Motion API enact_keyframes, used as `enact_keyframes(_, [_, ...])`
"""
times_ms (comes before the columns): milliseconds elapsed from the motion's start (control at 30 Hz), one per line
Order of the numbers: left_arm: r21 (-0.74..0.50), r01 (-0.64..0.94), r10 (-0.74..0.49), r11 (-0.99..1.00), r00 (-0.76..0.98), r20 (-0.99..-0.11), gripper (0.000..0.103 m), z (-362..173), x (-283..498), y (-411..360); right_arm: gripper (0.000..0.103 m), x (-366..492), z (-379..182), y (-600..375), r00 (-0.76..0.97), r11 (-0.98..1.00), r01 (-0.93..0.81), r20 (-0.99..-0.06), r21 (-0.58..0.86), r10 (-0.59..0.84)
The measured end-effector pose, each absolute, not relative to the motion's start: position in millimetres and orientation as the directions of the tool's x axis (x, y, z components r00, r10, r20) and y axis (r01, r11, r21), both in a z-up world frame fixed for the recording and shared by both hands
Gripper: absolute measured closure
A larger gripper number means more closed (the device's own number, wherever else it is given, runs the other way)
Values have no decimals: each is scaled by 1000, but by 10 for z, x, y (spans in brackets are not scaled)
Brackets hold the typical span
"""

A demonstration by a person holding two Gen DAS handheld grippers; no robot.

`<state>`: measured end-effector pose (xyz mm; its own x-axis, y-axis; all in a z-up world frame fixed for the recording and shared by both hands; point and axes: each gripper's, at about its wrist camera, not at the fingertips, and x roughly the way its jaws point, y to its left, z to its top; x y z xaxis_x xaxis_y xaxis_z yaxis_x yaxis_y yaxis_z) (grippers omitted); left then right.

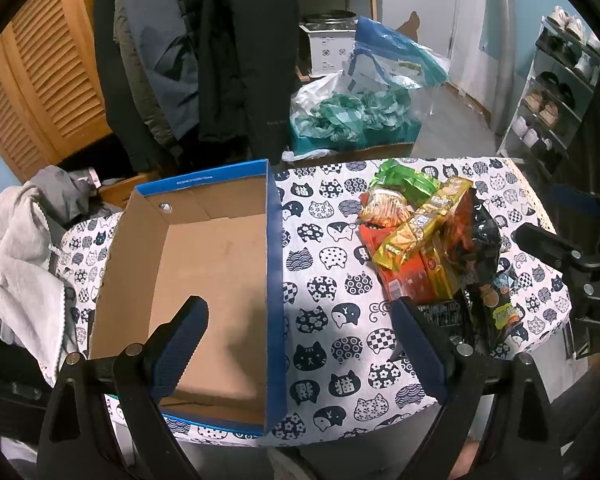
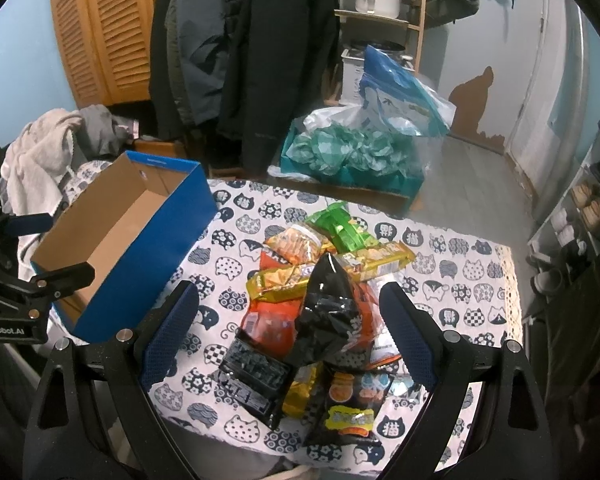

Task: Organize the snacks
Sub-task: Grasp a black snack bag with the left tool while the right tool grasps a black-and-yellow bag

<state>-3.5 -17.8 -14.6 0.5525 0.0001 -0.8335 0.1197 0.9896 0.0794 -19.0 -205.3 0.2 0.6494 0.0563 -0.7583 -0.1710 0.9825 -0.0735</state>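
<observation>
A: My right hand-held gripper [image 2: 288, 316] hangs spread wide and empty, right over the snack pile [image 2: 320, 304]; the black bag [image 2: 326, 312] sits between its fingers, long axis running away from me.

B: And the left?

A: My left hand-held gripper [image 1: 300, 328] is also wide apart, holding nothing, above the blue box [image 1: 274, 280]. The pile lies off to its right on the bench [image 1: 328, 360], so I'd say the right is nearer.

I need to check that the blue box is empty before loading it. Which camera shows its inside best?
The left wrist view: it looks straight down into the blue box, showing its bare floor. The right wrist view shows the box obliquely, mostly its outer wall.
</observation>
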Motion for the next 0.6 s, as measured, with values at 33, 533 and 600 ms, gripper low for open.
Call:
enact_keyframes(33, [86, 121, 6, 989, 552, -834, 9, -160, -23, -191, 13, -192, -8, -2062, 647, 983, -170, -761, -73, 55])
enact_keyframes(533, [76, 199, -14, 977, 415, -910, 9, -699, 97, -562, 13, -147, -314, -2549, 521, 998, -38, -853, -50, -23])
enact_keyframes(600, [50, 223, -38, 974, 371, -928, 9, -820, 104, -646, 13, -140, -378, -2614, 506, 998, -23, -861, -63, -43])
